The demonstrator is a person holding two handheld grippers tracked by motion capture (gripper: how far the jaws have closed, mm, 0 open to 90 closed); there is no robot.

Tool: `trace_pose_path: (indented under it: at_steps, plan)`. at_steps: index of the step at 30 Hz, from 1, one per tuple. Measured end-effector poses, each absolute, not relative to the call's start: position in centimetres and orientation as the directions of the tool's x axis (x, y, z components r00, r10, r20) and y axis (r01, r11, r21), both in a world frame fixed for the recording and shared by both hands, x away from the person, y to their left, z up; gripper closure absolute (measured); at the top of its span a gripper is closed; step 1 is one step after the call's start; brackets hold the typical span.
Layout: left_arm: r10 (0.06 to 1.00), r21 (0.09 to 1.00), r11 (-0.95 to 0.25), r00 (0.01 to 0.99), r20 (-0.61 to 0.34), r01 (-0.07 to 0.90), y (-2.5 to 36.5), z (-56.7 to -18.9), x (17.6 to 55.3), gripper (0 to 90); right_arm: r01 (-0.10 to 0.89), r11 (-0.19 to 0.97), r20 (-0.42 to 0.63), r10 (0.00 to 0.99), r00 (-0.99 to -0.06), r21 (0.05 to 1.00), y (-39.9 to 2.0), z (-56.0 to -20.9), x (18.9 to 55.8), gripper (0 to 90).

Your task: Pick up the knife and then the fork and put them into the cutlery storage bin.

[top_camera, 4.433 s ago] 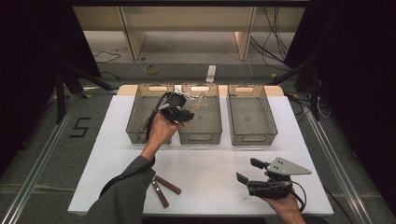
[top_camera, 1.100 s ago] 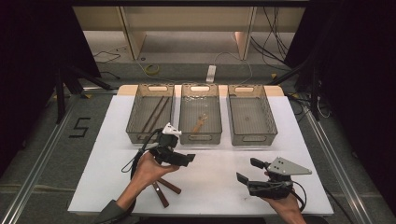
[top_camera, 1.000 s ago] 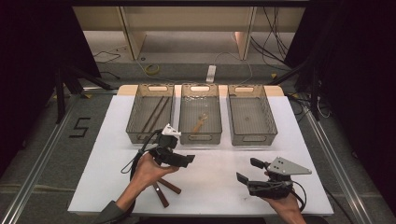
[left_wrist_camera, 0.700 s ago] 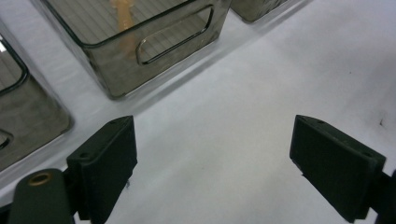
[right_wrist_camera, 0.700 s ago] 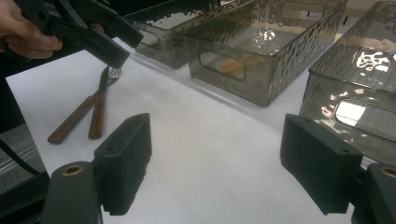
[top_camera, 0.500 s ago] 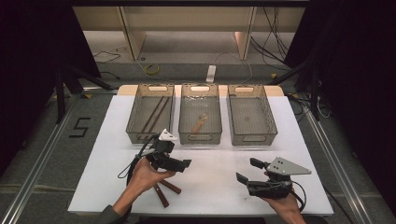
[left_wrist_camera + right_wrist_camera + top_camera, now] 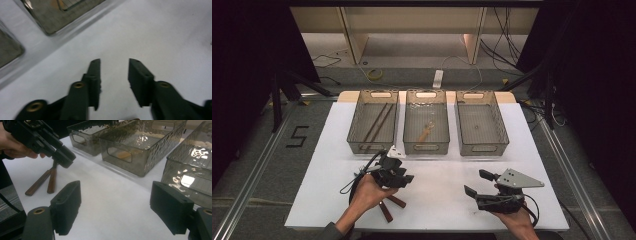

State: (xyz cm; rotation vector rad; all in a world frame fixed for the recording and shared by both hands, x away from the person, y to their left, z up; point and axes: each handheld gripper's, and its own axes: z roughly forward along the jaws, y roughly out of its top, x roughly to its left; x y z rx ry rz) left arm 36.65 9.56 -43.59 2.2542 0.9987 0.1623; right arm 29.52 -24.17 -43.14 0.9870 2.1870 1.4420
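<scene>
The left tool (image 7: 399,176), closing with nothing gripped, half hides the sticks (image 7: 45,181); the right tool (image 7: 475,184) gapes.

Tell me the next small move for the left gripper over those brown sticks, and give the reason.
Probably lower the left gripper onto the two brown sticks and close on one. Its jaws have just been closing, yet the left gripper view shows bare white table between them, and the sticks lie crossed just beneath its tip. Two like sticks already lie in the left bin, likely where this goes.
</scene>
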Motion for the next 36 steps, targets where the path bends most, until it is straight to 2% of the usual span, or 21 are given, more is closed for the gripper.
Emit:
trace_pose_path:
  at_steps: [3, 9, 14, 36]
  plan:
    - [0.682, 0.590, -0.520, 0.716, -0.148, 0.618, 9.4, -44.0, 36.4, 75.9, 0.361, 0.244, 0.088, 0.709, -0.700, 0.900, -24.1, -43.1, 29.5, 25.7]
    - [0.663, 0.535, -0.572, 0.735, -0.145, 0.621, 8.9, -45.0, 35.8, 88.3, 0.360, 0.252, 0.083, 0.707, -0.703, 0.898, -23.9, -43.1, 29.5, 25.8]
    - [0.660, 0.498, -0.601, 0.739, -0.131, 0.625, 8.8, -45.7, 35.6, 88.6, 0.361, 0.249, 0.086, 0.706, -0.703, 0.899, -24.0, -43.1, 29.5, 25.9]
    - [0.664, 0.391, -0.630, 0.726, -0.177, 0.671, 10.4, -46.8, 35.2, 88.7, 0.358, 0.255, 0.082, 0.704, -0.705, 0.898, -23.9, -43.1, 29.5, 25.9]
